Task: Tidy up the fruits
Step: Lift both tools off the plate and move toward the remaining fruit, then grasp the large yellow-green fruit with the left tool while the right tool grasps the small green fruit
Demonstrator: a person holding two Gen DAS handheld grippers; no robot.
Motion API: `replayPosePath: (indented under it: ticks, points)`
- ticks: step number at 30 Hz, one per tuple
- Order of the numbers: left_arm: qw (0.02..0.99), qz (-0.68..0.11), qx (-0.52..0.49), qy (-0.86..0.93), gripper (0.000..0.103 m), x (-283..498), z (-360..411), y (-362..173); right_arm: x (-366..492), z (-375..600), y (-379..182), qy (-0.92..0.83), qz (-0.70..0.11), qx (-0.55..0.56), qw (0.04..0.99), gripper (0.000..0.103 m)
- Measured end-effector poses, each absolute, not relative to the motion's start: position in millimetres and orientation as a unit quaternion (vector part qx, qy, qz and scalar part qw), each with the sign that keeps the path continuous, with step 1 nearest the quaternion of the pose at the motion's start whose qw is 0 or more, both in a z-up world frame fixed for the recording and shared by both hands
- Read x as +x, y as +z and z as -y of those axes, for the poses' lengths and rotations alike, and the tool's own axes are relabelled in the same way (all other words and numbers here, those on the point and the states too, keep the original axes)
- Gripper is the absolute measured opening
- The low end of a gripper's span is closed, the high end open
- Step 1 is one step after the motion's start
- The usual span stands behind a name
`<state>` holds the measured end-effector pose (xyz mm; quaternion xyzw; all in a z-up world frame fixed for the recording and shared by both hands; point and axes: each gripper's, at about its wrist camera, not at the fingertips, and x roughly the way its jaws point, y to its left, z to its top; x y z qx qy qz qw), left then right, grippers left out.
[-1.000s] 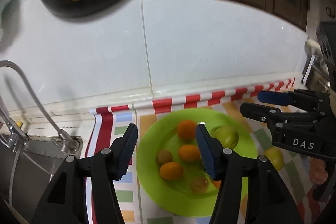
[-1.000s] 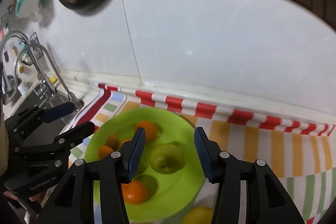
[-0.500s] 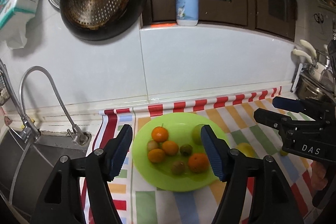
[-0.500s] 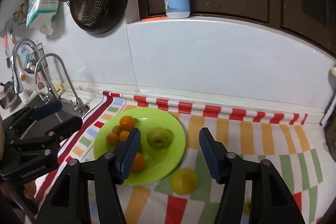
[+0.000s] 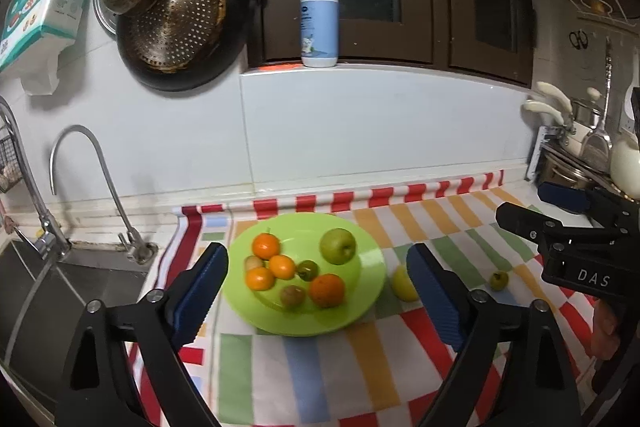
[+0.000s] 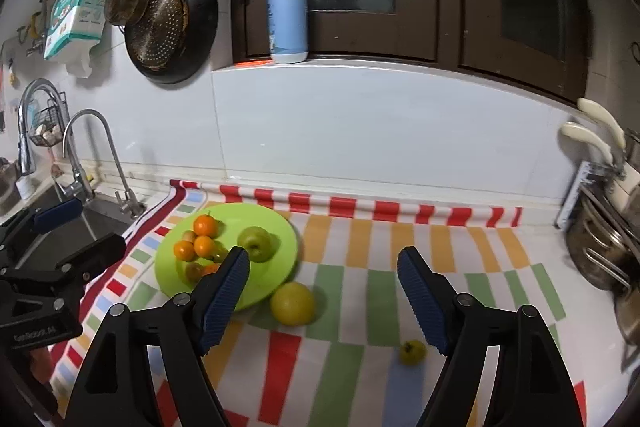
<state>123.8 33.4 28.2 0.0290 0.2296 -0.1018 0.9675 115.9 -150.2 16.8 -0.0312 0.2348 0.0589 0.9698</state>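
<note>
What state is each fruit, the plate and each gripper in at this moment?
green plate: flat on the cloth, holding fruit.
green apple: upright on the plate.
large orange: on the plate, near its front.
yellow fruit: on the cloth, off the plate.
small green fruit: on the cloth, apart from the rest.
left gripper: open, empty.
right gripper: open, empty.

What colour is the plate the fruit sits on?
Bright lime green, plain with no pattern. The plate shows best in the left wrist view.
</note>
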Motion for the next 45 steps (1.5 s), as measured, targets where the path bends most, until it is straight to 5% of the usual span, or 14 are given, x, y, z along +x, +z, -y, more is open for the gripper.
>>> replayPosePath:
  ticks: [16, 33, 45]
  points:
    - [0.96, -0.229, 0.077, -0.14, 0.095, 118.7, 13.2, -5.7, 99.3, 202.5, -16.9, -0.013, -0.268, -0.003, 0.963, 0.082]
    - [0.926, -0.311, 0.112, -0.183, 0.089, 172.1, 52.4, -65.0, 132.1, 239.5, -83.9, -0.052, -0.355, 0.035, 0.933, 0.081]
    - [0.897, -0.35, 0.14, -0.229, 0.067, 218.6, 83.2, -86.8, 159.6, 239.1, -109.5, -0.037, -0.393, 0.049, 0.917, 0.057]
